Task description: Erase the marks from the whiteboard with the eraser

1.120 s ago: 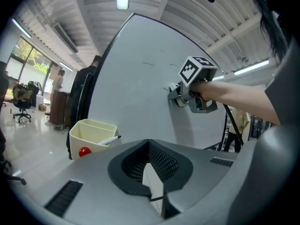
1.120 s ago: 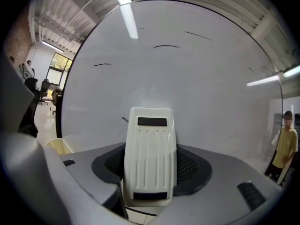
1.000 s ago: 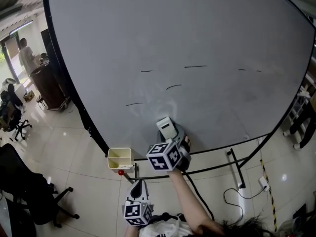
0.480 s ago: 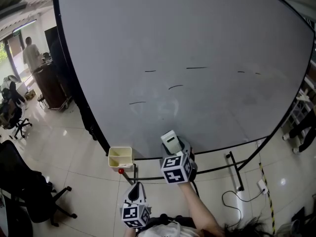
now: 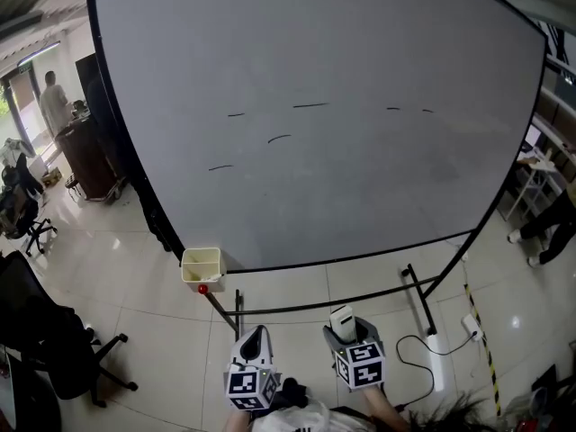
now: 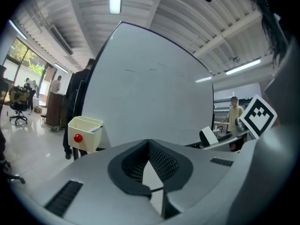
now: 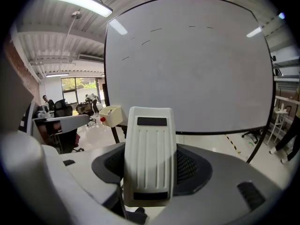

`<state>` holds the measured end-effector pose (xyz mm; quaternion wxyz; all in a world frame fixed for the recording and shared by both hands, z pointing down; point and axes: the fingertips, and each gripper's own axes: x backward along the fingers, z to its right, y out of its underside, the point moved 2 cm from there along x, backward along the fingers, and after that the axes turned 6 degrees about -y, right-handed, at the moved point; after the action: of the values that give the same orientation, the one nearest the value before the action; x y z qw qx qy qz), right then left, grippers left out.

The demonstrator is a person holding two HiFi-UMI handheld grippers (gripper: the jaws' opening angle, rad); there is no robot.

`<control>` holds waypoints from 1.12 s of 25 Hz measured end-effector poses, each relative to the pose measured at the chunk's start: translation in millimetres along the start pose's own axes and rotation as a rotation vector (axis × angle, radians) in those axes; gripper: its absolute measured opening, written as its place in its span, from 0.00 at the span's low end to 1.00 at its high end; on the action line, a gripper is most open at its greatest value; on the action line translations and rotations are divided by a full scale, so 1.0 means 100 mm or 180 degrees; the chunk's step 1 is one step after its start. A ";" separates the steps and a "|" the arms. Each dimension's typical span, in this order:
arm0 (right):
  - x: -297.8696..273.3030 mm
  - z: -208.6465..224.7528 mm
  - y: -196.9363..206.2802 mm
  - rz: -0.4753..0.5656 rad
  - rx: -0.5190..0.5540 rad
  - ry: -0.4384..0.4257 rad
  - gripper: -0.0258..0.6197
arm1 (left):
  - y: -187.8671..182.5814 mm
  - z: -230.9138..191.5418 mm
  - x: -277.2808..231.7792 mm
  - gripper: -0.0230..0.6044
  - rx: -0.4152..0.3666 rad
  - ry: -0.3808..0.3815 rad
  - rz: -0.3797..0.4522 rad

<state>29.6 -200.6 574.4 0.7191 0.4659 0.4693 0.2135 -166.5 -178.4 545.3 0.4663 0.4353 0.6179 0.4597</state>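
The big whiteboard stands ahead of me on a black frame. Several short black marks sit in its upper middle, such as one dash and a curved stroke. My right gripper is low, well back from the board, shut on the white ribbed eraser. In the right gripper view the eraser stands upright between the jaws, with the marks far above it. My left gripper hangs beside it, shut and holding nothing.
A cream box with a red ball hangs at the board frame's lower left. Black stand legs reach over the tiled floor, with a cable and power strip at the right. Office chairs, a brown cabinet and a person are at the left.
My right gripper has drawn the eraser off the board's lower part, down and back toward me. The left gripper has hardly moved.
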 end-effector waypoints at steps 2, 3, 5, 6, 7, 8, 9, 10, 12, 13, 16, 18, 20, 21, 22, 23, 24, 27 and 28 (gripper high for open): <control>0.30 0.03 0.23 0.0011 -0.0099 -0.0061 0.47 | 0.04 0.24 0.16 0.01 0.0019 0.0000 0.0029; 0.44 0.04 0.33 0.0022 -0.0126 -0.0091 0.47 | 0.07 0.37 0.24 0.01 0.0031 0.0002 0.0034; 0.74 0.03 0.48 0.0036 -0.0155 -0.0134 0.47 | 0.18 0.64 0.43 0.01 0.0045 0.0025 0.0016; 0.88 0.02 0.55 0.0043 -0.0175 -0.0151 0.47 | 0.25 0.78 0.53 0.01 0.0042 0.0047 -0.0007; 1.01 0.03 0.63 0.0053 -0.0196 -0.0164 0.47 | 0.31 0.91 0.63 0.01 0.0035 0.0072 -0.0031; 1.13 0.04 0.71 0.0061 -0.0212 -0.0173 0.47 | 0.36 1.04 0.73 0.01 0.0027 0.0095 -0.0053; 1.23 0.06 0.79 0.0063 -0.0219 -0.0180 0.47 | 0.41 1.15 0.84 0.01 0.0022 0.0113 -0.0073; 1.34 0.05 0.86 0.0058 -0.0218 -0.0184 0.47 | 0.45 1.24 0.94 0.01 0.0024 0.0127 -0.0090; 1.52 0.02 0.97 0.0040 -0.0194 -0.0192 0.47 | 0.50 1.39 1.15 0.01 0.0033 0.0139 -0.0101; 1.59 -0.01 1.00 0.0040 -0.0183 -0.0203 0.47 | 0.51 1.43 1.23 0.01 0.0029 0.0137 -0.0097; 1.73 -0.18 1.05 0.0074 -0.0192 -0.0273 0.47 | 0.56 1.45 1.42 0.01 -0.0021 0.0125 -0.0108; 1.77 -0.25 1.13 0.0075 -0.0182 -0.0302 0.47 | 0.62 1.43 1.51 0.01 -0.0046 0.0122 -0.0129; 1.81 -0.30 1.17 0.0069 -0.0175 -0.0320 0.47 | 0.64 1.44 1.56 0.01 -0.0059 0.0133 -0.0135; 1.83 -0.32 1.19 0.0068 -0.0187 -0.0322 0.47 | 0.64 1.46 1.59 0.01 -0.0062 0.0146 -0.0132; 1.86 -0.34 1.20 0.0071 -0.0209 -0.0323 0.47 | 0.64 1.47 1.62 0.01 -0.0068 0.0164 -0.0129; 1.88 -0.37 1.20 0.0081 -0.0234 -0.0324 0.47 | 0.63 1.48 1.66 0.01 -0.0078 0.0184 -0.0127; 1.89 -0.39 1.18 0.0098 -0.0256 -0.0327 0.47 | 0.62 1.48 1.70 0.01 -0.0094 0.0204 -0.0125; 1.88 -0.50 1.16 0.0133 -0.0283 -0.0344 0.47 | 0.62 1.42 1.79 0.01 -0.0142 0.0221 -0.0145; 1.88 -0.54 1.16 0.0129 -0.0287 -0.0361 0.47 | 0.62 1.38 1.82 0.01 -0.0138 0.0203 -0.0149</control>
<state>85.6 20.0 578.7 0.7603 0.4538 0.4082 0.2223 -58.7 32.6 554.3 0.4663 0.3957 0.6323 0.4756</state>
